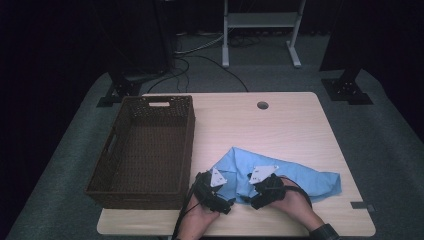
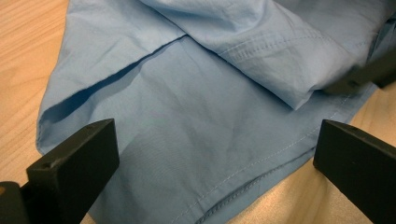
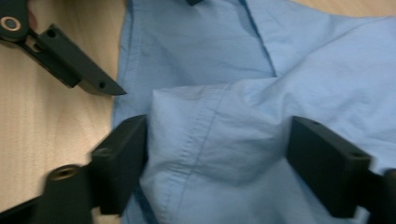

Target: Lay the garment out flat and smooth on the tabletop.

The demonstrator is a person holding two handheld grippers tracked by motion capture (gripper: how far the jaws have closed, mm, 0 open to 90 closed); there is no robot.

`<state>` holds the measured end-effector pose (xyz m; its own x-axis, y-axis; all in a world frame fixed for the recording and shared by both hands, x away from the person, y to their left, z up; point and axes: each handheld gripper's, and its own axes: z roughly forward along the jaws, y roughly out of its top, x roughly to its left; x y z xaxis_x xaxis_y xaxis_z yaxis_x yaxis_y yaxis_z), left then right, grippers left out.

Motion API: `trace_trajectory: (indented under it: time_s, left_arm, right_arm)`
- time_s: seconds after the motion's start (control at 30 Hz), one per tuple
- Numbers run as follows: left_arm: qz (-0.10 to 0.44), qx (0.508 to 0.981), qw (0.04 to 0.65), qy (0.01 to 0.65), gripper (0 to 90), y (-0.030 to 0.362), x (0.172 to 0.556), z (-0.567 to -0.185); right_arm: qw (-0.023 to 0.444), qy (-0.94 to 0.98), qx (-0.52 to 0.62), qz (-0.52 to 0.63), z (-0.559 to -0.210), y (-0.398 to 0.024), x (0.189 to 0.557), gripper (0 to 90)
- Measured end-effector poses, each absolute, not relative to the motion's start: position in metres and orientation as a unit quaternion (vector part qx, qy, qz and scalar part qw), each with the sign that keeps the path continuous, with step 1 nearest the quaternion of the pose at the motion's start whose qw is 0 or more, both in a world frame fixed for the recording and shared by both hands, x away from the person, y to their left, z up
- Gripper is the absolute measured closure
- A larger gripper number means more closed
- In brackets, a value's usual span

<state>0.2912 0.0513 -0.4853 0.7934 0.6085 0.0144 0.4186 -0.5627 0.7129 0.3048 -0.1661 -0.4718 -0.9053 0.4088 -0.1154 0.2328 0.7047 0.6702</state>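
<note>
**Both grippers at near edge of blue shirt, jaws apart**

Left gripper (image 1: 226, 196) sits low on the table (image 1: 280, 125) at the near left corner of the blue shirt (image 1: 295, 177), jaws spread wide. Left gripper view: hem and flat cloth lie between its two black jaws, neither pad pressing on the fabric, so released, nothing grasped. Stitched hem runs diagonally across the bottom of that view, bare wood on both sides.

Right gripper (image 1: 251, 196) is just beside the left one, hand behind it, grey three-cornered plate on top. Right gripper view: a raised fold of the shirt with a stitched seam sits between the jaws; left jaw is right at the fold's edge, right jaw close to the cloth, but a firm pinch isn't visible. Jaws still well apart, not clenched. Left gripper's jaw tip shows upper left in that view, over wood next to the shirt edge.

Shirt lies crumpled on the near right half of the table, trailing off toward the right edge. Brown wicker basket (image 1: 115, 145) stands on the left side of the table, just beside the shirt, apart from both grippers.
</note>
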Motion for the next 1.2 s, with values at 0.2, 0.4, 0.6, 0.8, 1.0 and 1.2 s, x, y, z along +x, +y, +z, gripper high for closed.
trace_trajectory:
  time_s: [0.2,0.4,0.6,0.8,1.0,1.2]
  left_arm:
    - [0.131,0.874,0.364,0.293,0.0,0.051,0.291,-0.485]
    - [0.130,0.873,0.365,0.295,0.0,0.051,0.291,-0.485]
    - [0.130,0.874,0.365,0.294,0.0,0.051,0.291,-0.485]
    - [0.130,0.874,0.365,0.294,0.0,0.051,0.291,-0.485]
    - [0.130,0.874,0.364,0.294,0.0,0.051,0.291,-0.485]
    - [0.130,0.874,0.364,0.294,0.0,0.051,0.291,-0.485]
  right_arm:
    - [0.132,0.915,0.173,0.340,-0.470,-0.167,0.302,46.9]
    - [0.127,0.909,0.192,0.346,-0.463,-0.172,0.302,78.1]
    - [0.119,0.907,0.197,0.352,-0.460,-0.174,0.303,79.2]
    - [0.109,0.902,0.203,0.366,-0.451,-0.177,0.305,79.7]
    - [0.108,0.895,0.208,0.379,-0.443,-0.182,0.307,79.7]
    - [0.112,0.892,0.207,0.386,-0.436,-0.184,0.308,79.8]
